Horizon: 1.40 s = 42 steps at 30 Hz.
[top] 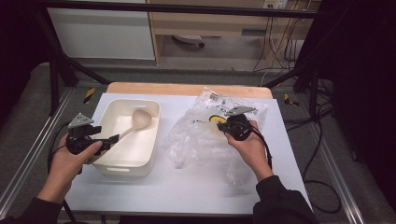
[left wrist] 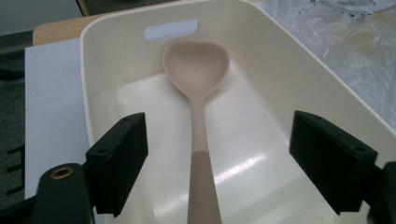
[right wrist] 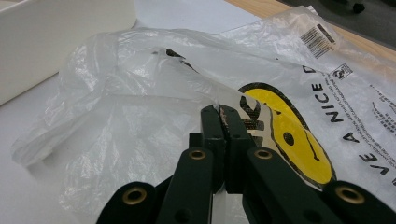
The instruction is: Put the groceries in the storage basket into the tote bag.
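A beige spoon [top: 140,119] [left wrist: 198,93] lies in a cream plastic bin [top: 154,135] [left wrist: 107,60], bowl toward the far wall. My left gripper [top: 108,141] [left wrist: 217,154] is open at the bin's near left edge. Its jaws stand on either side of the spoon's handle, apart from it. A clear plastic bag [top: 196,135] [right wrist: 140,93] with a yellow smiley print lies crumpled at the middle right. My right gripper [top: 223,127] [right wrist: 223,114] is shut on a fold of the bag near the print.
Bin and bag rest on a white sheet [top: 187,186] that covers a wooden table [top: 187,88]. Black frame rails run along both sides. Cables lie on the floor to the right.
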Motion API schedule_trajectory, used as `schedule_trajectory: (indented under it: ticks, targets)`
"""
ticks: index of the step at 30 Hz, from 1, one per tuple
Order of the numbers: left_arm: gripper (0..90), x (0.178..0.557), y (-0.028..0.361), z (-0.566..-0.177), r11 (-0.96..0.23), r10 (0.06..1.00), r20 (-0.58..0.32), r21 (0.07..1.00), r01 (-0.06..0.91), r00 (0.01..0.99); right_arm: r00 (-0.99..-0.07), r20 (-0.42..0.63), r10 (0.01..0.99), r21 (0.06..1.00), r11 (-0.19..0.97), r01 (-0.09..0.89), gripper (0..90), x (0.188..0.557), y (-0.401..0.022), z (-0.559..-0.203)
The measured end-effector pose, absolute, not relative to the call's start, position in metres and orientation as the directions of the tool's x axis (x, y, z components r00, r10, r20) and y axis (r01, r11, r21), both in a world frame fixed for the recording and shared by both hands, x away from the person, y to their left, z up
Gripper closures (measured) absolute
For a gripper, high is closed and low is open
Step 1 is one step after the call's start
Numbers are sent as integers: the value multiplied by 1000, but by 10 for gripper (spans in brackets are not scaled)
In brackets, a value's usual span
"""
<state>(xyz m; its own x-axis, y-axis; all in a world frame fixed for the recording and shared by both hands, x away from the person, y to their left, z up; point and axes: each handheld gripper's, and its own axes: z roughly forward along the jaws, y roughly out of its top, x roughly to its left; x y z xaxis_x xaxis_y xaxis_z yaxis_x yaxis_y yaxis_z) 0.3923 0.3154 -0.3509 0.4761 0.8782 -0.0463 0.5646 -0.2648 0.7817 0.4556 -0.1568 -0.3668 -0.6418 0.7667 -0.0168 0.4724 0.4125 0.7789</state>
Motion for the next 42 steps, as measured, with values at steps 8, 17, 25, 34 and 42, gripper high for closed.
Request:
schedule_trajectory:
  ticks: [8,17,25,34,42]
  targets:
    - [288,394,312,-360,-293,886,-29,740,606,463,-643,-14,766,779,411,474,900,456,-157,-367]
    - [387,390,312,-365,-315,890,0,722,616,455,-640,-14,769,779,409,475,900,456,-158,-367]
    - [444,390,312,-371,-319,890,-4,709,629,455,-641,-13,768,780,409,474,900,455,-159,-368]
    - [477,390,312,-375,-327,891,1,693,643,453,-641,-13,768,778,410,475,900,456,-159,-368]
    - [532,390,313,-376,-341,888,1,671,658,459,-639,-9,769,778,407,479,900,456,-159,-369]
